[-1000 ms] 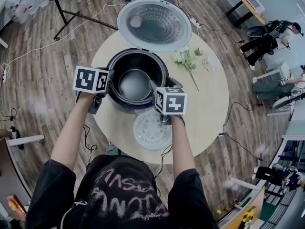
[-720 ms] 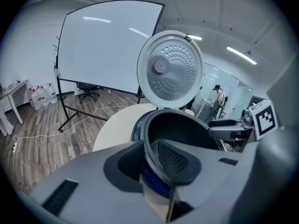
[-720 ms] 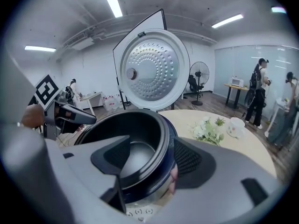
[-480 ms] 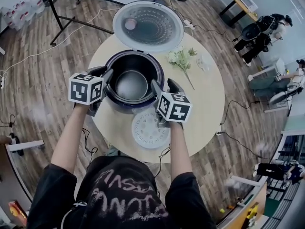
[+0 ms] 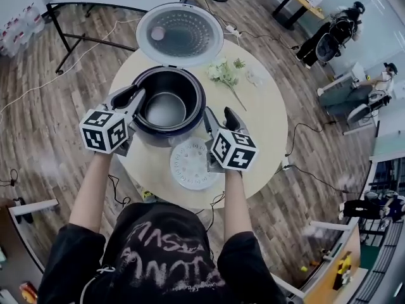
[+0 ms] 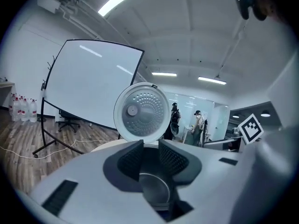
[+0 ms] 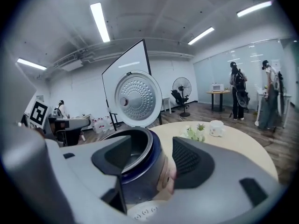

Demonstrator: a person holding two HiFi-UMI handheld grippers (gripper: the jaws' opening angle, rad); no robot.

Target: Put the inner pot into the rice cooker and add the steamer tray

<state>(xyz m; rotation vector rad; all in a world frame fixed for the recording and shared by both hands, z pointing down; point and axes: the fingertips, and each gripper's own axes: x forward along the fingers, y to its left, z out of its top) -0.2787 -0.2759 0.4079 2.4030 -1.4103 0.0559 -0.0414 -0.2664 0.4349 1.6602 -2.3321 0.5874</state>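
Both forearms are extended toward the rice cooker (image 5: pixel 190 126), with each gripper tilted slightly downward. The left gripper (image 5: pixel 130 97) is held at the cooker's left rim, its jaws parted by a narrow gap and nothing clamped. The right gripper (image 5: pixel 219 116) is held at the cooker's near-right side. Its jaws are spread wide, have just been closing slightly, and grasp nothing. The inner pot (image 5: pixel 166 109) is seated in the cooker, with its metal bottom exposed. The lid (image 5: pixel 179 35) is open behind the cooker. The steamer tray (image 5: pixel 190 163) lies flat on the table (image 5: pixel 259 144), just in front of the cooker.
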